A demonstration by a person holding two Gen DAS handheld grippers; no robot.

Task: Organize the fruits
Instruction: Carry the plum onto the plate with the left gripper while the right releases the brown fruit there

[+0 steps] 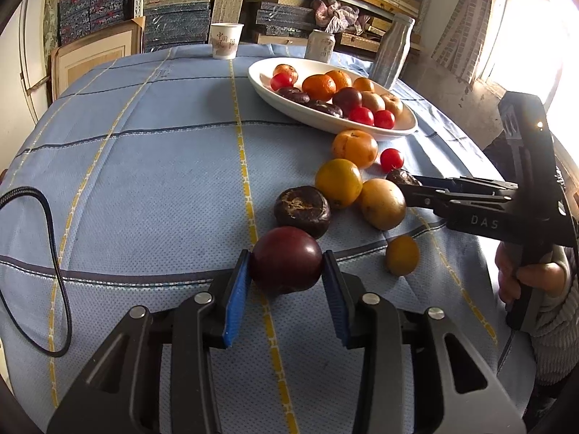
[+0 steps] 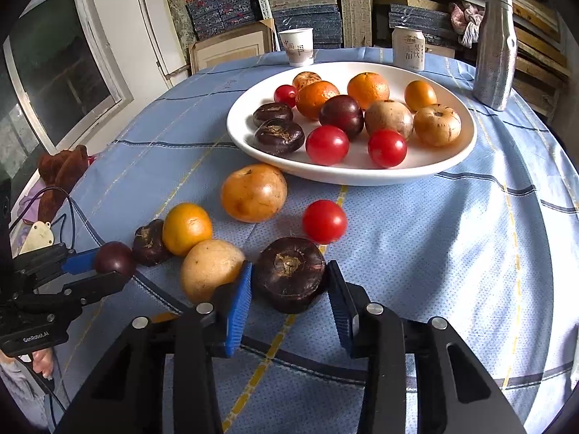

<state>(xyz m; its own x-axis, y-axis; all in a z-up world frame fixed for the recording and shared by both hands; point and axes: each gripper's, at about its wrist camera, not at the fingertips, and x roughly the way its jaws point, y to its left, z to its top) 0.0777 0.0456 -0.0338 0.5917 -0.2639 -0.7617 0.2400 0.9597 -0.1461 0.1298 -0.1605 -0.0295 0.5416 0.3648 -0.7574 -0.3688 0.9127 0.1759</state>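
Left wrist view cuts off the near edge of the round table under its blue checked cloth (image 1: 144,152), hidden behind the black gripper frame. The left gripper (image 1: 286,271) has its blue-padded fingers (image 1: 237,296) pressed on both sides of a smooth round dark purple plum (image 1: 286,264), which sits on the cloth near that edge. At the right edge of the table the right gripper's black fingers reach in from the side, and their tips hide most of a dark wrinkled fruit; the hand (image 1: 532,278) gripping its handle is only partly in the picture, with a knitted sleeve below it.

Right wrist view shows the right gripper (image 2: 289,291) clamped on a flattened dark brown water chestnut (image 2: 289,275); its jaws stand close against the two sides, the left pad also just beside a pale yellow round fruit (image 2: 210,267). Both grippers tilt downward toward the cloth. The left gripper appears at the far left, partly cut off, holding the plum, which is small here.

Loose fruit lies between the grippers and the white oval ceramic bowl (image 2: 362,177): a red cherry tomato (image 2: 324,221), a large orange-yellow fruit (image 2: 253,192), a small orange mandarin (image 2: 186,228) and a second dark chestnut (image 2: 149,242). The bowl stands toward the far edge, with mandarins, tomatoes, chestnuts and a plum in it. Behind it stand a paper cup (image 2: 296,46), a drink can (image 2: 408,47) and a silvery bottle (image 2: 494,47).
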